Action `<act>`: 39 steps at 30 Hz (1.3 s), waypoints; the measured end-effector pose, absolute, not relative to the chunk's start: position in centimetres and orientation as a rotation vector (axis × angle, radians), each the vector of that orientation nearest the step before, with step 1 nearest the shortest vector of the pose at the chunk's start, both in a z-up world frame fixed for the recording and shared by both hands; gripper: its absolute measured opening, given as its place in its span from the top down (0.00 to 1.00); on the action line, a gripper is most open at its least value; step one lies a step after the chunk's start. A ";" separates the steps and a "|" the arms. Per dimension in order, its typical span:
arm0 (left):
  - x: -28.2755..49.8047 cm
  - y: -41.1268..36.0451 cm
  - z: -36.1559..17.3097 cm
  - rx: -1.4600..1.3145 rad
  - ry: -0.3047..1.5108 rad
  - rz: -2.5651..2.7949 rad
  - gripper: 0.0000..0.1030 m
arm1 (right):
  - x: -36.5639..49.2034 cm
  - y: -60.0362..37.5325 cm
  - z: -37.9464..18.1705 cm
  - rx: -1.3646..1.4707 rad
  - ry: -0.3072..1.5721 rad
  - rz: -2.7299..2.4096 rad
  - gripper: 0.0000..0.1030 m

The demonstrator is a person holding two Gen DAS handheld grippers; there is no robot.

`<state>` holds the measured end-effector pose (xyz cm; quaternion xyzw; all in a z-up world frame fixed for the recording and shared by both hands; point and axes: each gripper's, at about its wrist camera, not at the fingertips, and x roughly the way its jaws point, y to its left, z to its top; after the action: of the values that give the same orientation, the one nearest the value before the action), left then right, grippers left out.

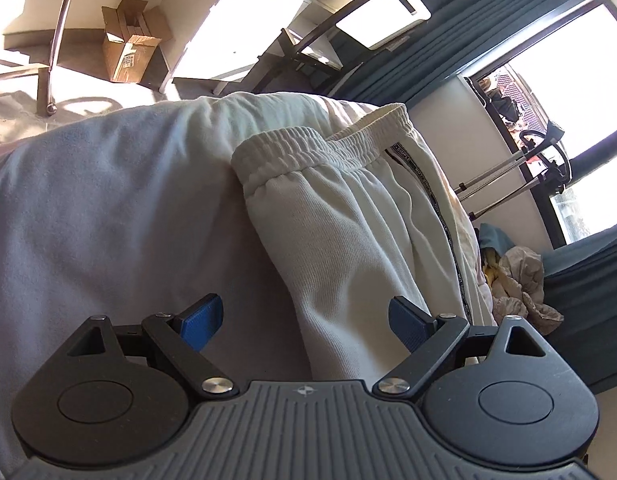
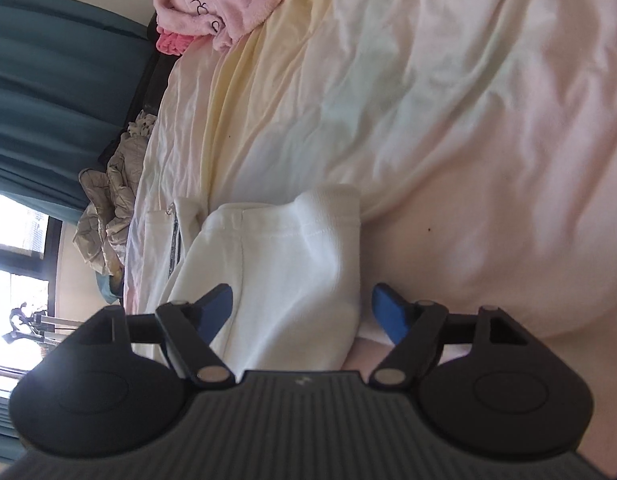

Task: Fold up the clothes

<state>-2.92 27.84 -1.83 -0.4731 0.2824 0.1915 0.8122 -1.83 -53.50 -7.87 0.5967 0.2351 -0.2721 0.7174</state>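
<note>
Your left tongs [image 1: 304, 322] stand wide apart, gripping nothing; their blue pads [image 1: 200, 320] hover over a pair of cream trousers [image 1: 340, 216] that lies on the bed. One pad hangs above the pale sheet [image 1: 108, 208], the other above the trouser cloth, and neither presses on fabric. Your right tongs [image 2: 302, 312] are also released, jaws spread to either side of the same trousers [image 2: 280, 264] seen from the other end, with white cloth lying between the pads but not pinched. In the left view the trousers appear doubled lengthwise, one leg laid on the other, and the gathered elastic waistband [image 1: 320, 144] sits at the far end, near the edge of the bed. In the right view a cuff [image 2: 328, 208] marks the far end. I judge the first fold done and the crosswise folds still ahead, with both ends free for you to take. Beyond, a pink garment [image 2: 212, 0] rests at the head of the bed, unfolded; a crumpled heap [image 2: 108, 208] lies beside teal curtains [image 2: 48, 80], and a cardboard box [image 1: 128, 40] stands on the floor.
</note>
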 end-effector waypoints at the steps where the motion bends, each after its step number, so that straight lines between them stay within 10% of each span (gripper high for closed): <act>1: -3.0 28.1 -2.1 -1.037 0.599 0.403 0.12 | -2.1 -54.0 -7.7 1.306 0.519 -0.603 0.25; 24: 0.5 29.4 -7.3 -1.290 0.600 0.264 0.46 | 2.8 -53.1 -9.7 1.215 0.571 -0.552 0.21; 34: 2.4 27.2 -7.1 -1.244 0.587 0.337 0.39 | 5.4 -51.8 -9.0 1.182 0.545 -0.435 0.22; 39: 2.7 27.1 -7.1 -1.239 0.572 0.341 0.33 | 5.4 -52.7 -11.0 1.236 0.569 -0.474 0.38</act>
<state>2.75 27.10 -7.06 -0.5697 0.2631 0.1568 0.7626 5.36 -52.71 -10.98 0.5659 0.2607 -0.2172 0.7514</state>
